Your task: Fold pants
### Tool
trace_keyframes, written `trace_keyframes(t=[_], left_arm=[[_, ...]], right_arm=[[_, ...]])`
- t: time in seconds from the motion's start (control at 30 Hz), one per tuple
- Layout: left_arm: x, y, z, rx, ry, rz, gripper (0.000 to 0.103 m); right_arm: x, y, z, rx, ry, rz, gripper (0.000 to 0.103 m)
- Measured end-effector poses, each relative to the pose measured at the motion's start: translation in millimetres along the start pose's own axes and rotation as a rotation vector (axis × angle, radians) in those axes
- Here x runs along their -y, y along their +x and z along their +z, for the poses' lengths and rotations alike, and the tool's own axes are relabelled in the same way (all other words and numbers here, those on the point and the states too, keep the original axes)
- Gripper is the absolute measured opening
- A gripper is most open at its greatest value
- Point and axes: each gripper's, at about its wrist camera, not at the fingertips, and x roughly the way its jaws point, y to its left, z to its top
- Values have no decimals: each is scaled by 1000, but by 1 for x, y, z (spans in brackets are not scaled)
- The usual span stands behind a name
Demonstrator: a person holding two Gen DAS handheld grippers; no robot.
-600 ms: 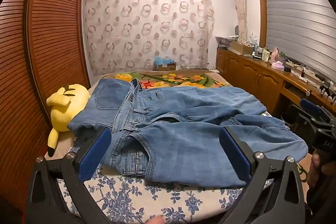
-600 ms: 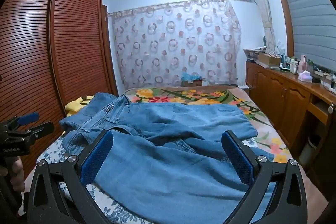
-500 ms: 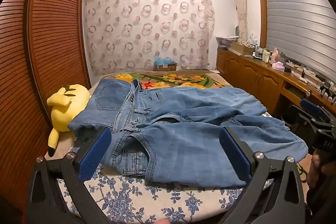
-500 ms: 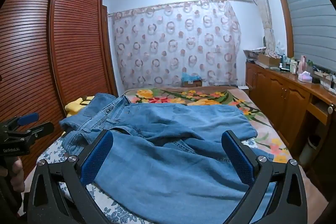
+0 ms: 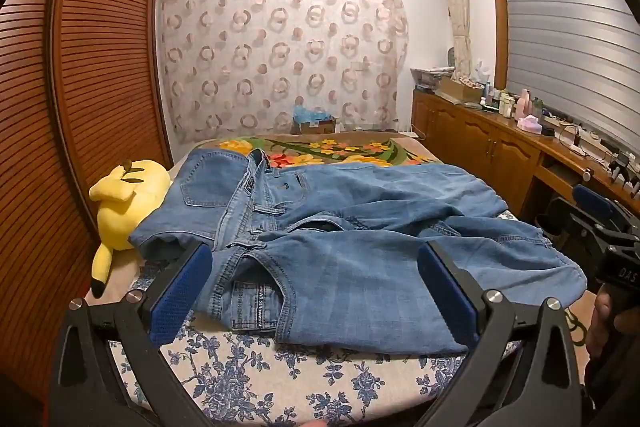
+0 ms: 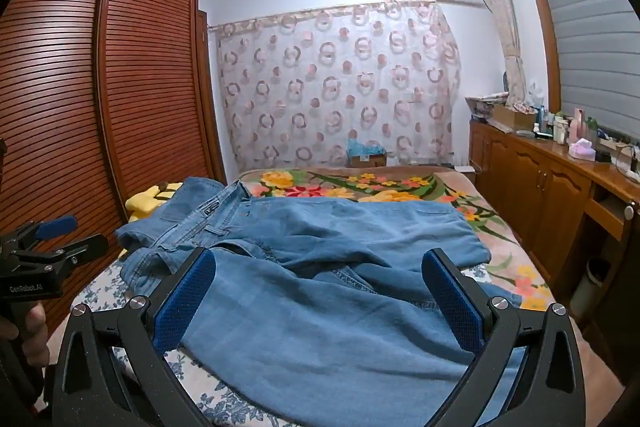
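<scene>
Blue jeans (image 5: 340, 239) lie spread and rumpled across the bed, waistband to the left, legs running right; they also show in the right wrist view (image 6: 320, 267). My left gripper (image 5: 316, 291) is open and empty, held above the near edge of the jeans by the waistband. My right gripper (image 6: 320, 299) is open and empty, held above the near leg. The right gripper shows at the right edge of the left wrist view (image 5: 600, 227); the left gripper shows at the left edge of the right wrist view (image 6: 44, 247).
The bed (image 5: 280, 375) has a blue-flowered sheet and a flowered blanket (image 5: 340, 151) at the far end. A yellow plush toy (image 5: 124, 199) lies at its left edge by the wooden wardrobe (image 5: 80, 107). A wooden counter (image 5: 520, 147) with bottles runs along the right.
</scene>
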Motion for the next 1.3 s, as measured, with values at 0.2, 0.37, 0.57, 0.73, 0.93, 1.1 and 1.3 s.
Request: trace_keyframes(t=[0.2, 0.37, 0.57, 0.73, 0.93, 1.1, 1.3], left_arm=[[0, 0, 0, 0, 2, -2, 103], [1, -1, 0, 2, 2, -1, 103], [2, -1, 0, 3, 5, 0, 103], [2, -1, -1, 5, 6, 2, 103], [2, -1, -1, 6, 8, 2, 103], [2, -1, -1, 8, 9, 3, 103], [2, -1, -1, 9, 10, 3, 103]], right_arm=[[1, -2, -1, 2, 1, -2, 103], [-4, 0, -1, 3, -4, -1, 103], [-5, -1, -1, 5, -7, -1, 103], [-5, 0, -1, 5, -7, 0, 103], [-6, 0, -1, 7, -7, 0, 103], [-6, 1, -1, 7, -6, 0, 103], [-6, 0, -1, 8, -6, 0, 103]])
